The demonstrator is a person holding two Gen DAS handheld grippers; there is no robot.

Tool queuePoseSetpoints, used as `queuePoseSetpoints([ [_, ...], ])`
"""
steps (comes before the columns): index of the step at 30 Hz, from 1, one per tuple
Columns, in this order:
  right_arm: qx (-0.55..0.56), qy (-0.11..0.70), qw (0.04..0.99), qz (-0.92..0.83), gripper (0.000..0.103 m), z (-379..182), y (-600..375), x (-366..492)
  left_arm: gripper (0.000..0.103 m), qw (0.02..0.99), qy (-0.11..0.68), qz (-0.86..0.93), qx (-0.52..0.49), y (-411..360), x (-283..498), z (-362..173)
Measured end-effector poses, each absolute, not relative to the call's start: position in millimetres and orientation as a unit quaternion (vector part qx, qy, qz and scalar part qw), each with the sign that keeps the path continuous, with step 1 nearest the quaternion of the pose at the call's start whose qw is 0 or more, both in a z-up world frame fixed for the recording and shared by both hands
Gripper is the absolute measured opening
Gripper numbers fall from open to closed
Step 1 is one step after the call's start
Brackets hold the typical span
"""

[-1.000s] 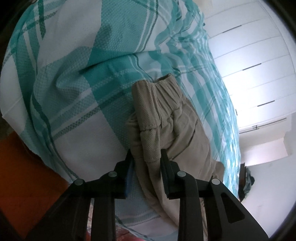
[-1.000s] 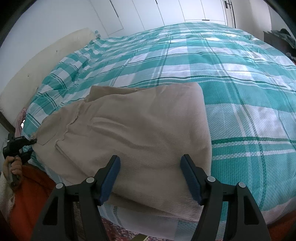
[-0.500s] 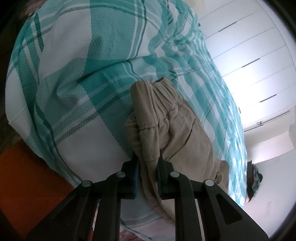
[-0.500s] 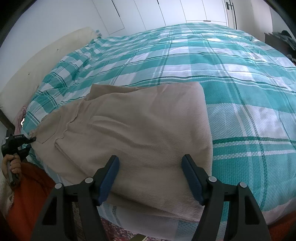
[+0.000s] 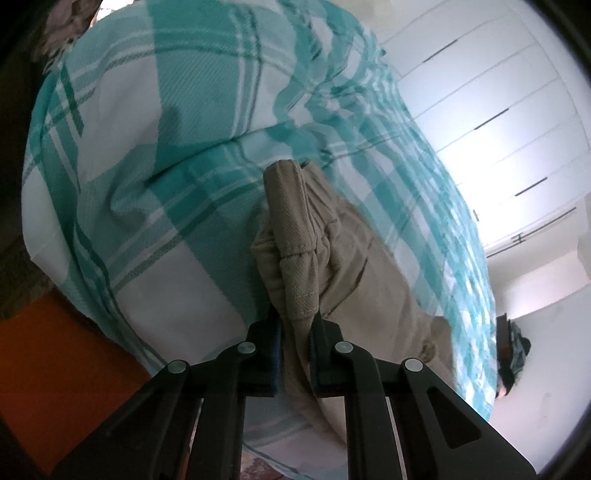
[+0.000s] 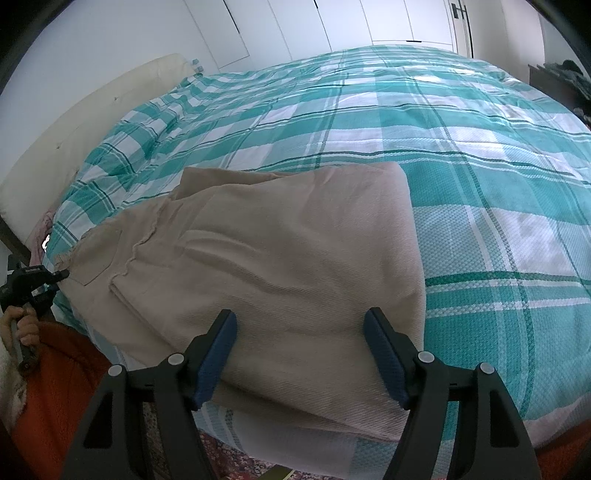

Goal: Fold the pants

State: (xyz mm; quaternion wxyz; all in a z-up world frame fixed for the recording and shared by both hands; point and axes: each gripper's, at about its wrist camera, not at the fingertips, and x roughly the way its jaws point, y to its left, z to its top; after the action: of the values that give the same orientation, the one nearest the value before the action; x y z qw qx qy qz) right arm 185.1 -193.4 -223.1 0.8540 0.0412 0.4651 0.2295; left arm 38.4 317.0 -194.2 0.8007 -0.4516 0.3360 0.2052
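Beige pants [image 6: 288, 251] lie folded on a teal and white checked bedspread [image 6: 480, 184], near the bed's front edge. In the left wrist view my left gripper [image 5: 295, 325] is clamped on the waistband end of the pants [image 5: 332, 266], its jaws closing tight on a bunched fold of fabric that stands up a little off the cover. The right wrist view shows that same left gripper [image 6: 61, 274] at the far left, held by a hand. My right gripper [image 6: 301, 354] hovers open over the pants' folded near end, and its blue pads [image 6: 221, 347] do not press the cloth.
A cream headboard [image 6: 74, 129] runs along the left of the bed, with white wardrobe doors [image 6: 332, 26] behind. Orange cloth [image 6: 62, 387] and a patterned rug lie below the bed's front edge. A dark bedside unit [image 6: 554, 81] stands at the far right.
The left jaws have closed from a narrow gap onto the waistband, and the left gripper has risen a little with it. The right gripper has stayed still and open.
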Motion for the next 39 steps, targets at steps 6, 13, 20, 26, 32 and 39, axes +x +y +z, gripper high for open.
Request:
queuePoseSetpoints([
  [6, 0.045, 0.467, 0.853, 0.228, 0.073, -223, -191, 186, 0.008, 0.830, 0.302, 0.143, -0.447, 288, 51, -139],
  [13, 0.045, 0.467, 0.853, 0.227, 0.076, -222, -189, 185, 0.007, 0.886, 0.312, 0.006, -0.344, 175, 107, -68],
  [20, 0.150, 0.418, 0.862, 0.246, 0.075, -196, -215, 178, 0.008, 0.871, 0.411, -0.116, -0.243, 23, 188, -119],
  [26, 0.190, 0.358, 0.892, 0.202, 0.075, -172, -253, 171, 0.028, 0.850, 0.517, -0.088, -0.054, -72, 208, -196],
  [32, 0.228, 0.346, 0.892, 0.180, 0.075, -172, -287, 171, 0.085, 0.894, 0.436, -0.084, -0.065, -20, 168, -135],
  [39, 0.215, 0.411, 0.826, 0.321, 0.071, -168, -227, 191, 0.084, 0.895, 0.417, 0.081, -0.137, 103, 145, -148],
])
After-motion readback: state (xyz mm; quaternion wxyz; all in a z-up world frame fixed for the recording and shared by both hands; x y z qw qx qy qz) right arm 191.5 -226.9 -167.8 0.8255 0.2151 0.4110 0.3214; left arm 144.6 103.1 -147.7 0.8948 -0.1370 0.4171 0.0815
